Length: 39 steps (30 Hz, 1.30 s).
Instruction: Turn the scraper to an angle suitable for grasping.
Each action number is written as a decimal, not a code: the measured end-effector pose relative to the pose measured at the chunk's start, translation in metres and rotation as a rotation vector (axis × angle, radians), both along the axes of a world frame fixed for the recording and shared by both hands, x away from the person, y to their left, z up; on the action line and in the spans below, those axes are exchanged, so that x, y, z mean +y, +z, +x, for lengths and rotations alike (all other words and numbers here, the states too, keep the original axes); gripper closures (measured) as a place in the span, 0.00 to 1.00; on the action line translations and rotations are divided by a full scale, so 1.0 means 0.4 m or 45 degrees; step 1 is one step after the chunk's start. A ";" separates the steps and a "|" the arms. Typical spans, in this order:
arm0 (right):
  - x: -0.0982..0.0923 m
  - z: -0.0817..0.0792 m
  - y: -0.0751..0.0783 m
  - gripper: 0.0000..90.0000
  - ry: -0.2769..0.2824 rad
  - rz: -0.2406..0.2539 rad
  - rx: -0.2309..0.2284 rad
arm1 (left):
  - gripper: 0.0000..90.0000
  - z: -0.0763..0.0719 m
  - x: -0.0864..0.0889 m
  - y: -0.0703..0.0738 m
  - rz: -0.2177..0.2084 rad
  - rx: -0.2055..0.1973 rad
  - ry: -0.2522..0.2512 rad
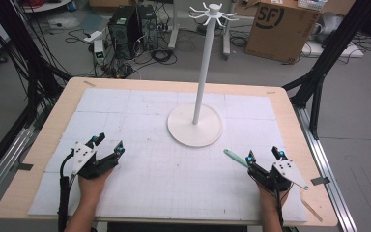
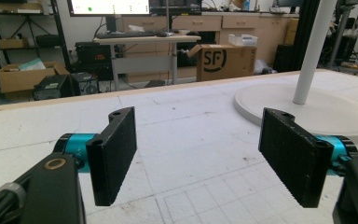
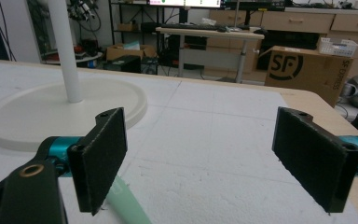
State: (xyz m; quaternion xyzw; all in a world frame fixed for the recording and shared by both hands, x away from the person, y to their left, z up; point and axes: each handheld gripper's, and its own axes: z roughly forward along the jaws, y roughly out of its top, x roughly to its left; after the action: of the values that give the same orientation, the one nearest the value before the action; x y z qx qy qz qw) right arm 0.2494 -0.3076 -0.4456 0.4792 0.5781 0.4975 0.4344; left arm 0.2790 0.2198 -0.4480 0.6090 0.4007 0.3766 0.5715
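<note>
Nearest the person, the 2 grippers sit low over the white mat [image 1: 140, 179], one at each front corner, which reads as a ready stance before any reach. The left gripper [image 1: 107, 141] has its jaws spread wide with nothing between them; in the left gripper view the left gripper [image 2: 209, 154] frames only bare gridded mat. It is well apart from anything to grasp, so it is probably waiting its turn.

The right gripper [image 1: 264, 153] is likewise spread apart and empty. Its job looks closer: a pale green strip [image 1: 235, 157] lies flat on the mat, just beside the jaw nearer the table's middle and angling away toward the stand. In the right gripper view the right gripper [image 3: 214, 158] shows that strip [image 3: 128, 203] running under the left-hand jaw, outside the gap rather than within it. I judge that the gripper must shift sideways to centre the strip before closing, and because the strip lies so flat, the pads would need to come right down to the mat to catch it.

Farther off, a white stand [image 1: 195, 124] rises from a round base at mid-table, its pole topped with a ring of hooks [image 1: 213, 12]. Its central place puts it within reach of either hand, likely as the spot to hang the strip.

Beyond the wooden table [image 1: 280, 108], a cardboard box [image 1: 281, 29] sits on the floor.
</note>
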 end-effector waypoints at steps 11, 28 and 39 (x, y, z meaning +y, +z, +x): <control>-0.021 0.005 -0.004 0.17 0.015 0.111 -0.005 | 0.26 -0.006 -0.002 0.001 0.026 -0.038 -0.034; -0.019 0.007 -0.004 0.17 0.070 0.130 0.014 | 0.27 -0.005 -0.003 0.000 0.020 -0.041 -0.085; -0.024 0.010 -0.008 0.17 0.078 0.141 0.025 | 0.28 -0.004 -0.003 -0.001 0.006 -0.026 -0.072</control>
State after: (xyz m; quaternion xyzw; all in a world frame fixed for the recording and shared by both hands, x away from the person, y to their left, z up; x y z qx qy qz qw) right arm 0.2533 -0.3174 -0.4486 0.4895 0.5684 0.5370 0.3861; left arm 0.2776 0.2184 -0.4486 0.6176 0.3766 0.3673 0.5847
